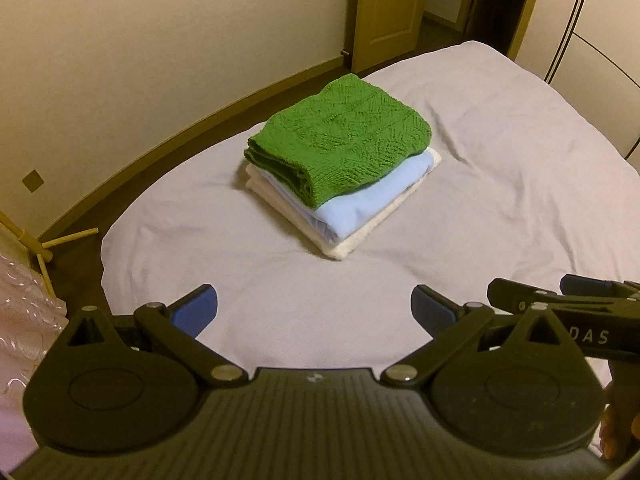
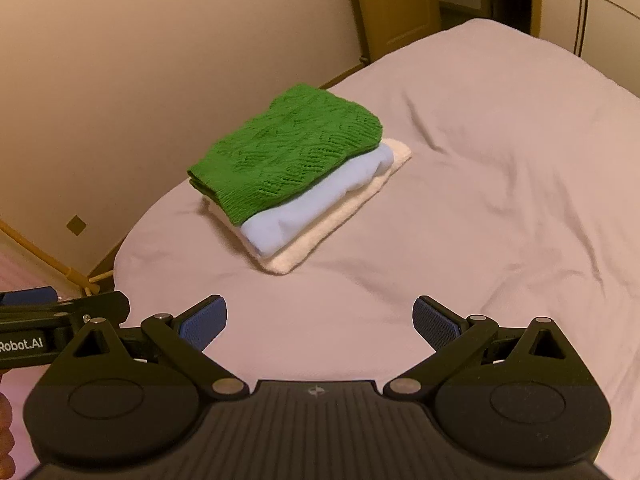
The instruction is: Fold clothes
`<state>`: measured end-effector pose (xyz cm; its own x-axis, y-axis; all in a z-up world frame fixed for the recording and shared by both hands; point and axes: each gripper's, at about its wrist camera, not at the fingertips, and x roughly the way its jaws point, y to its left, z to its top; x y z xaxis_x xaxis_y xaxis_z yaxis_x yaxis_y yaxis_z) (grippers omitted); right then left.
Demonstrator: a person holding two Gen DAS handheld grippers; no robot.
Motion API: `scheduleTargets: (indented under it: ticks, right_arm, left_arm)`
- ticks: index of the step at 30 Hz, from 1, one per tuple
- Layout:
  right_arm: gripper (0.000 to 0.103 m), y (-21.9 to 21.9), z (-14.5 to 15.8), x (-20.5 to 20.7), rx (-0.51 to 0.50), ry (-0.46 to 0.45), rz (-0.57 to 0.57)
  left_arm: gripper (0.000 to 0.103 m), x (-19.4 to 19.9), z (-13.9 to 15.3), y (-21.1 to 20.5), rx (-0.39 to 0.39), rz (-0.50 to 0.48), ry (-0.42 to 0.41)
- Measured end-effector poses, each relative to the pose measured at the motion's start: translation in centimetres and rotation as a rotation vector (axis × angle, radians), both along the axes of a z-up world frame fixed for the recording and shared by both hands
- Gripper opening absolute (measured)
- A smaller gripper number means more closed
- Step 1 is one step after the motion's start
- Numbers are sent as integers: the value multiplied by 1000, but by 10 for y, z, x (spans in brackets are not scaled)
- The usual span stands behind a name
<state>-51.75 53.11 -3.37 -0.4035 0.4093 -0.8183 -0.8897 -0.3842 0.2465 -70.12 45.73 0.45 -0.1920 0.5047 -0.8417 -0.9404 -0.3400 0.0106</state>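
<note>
A folded green knitted sweater [image 1: 340, 140] [image 2: 286, 156] lies on top of a folded light blue garment [image 1: 372, 200] [image 2: 316, 204], which rests on a folded cream towel [image 1: 360, 236] [image 2: 332, 224]. The stack sits on the bed [image 1: 500, 180] [image 2: 500, 180], near its left edge. My left gripper [image 1: 314, 312] hovers open over the sheet, well short of the stack, with nothing between its blue pads. My right gripper [image 2: 320, 322] is also open and empty, likewise short of the stack. The right gripper's side shows at the right of the left wrist view.
A pale wall with a wooden skirting runs along the bed's left side. A wooden door [image 1: 384, 12] stands at the far end, a wardrobe [image 1: 592, 40] at the far right. A wooden rack leg [image 1: 60, 240] and bubble wrap [image 1: 20, 320] lie on the left.
</note>
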Motion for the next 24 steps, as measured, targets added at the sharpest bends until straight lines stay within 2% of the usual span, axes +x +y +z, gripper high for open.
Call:
scheduleTargets:
  ticks: [24]
  right_arm:
    - [102,46,-15,-16,-37,-14,12]
  left_arm:
    - [102,-18,-18,46,-60,28,23]
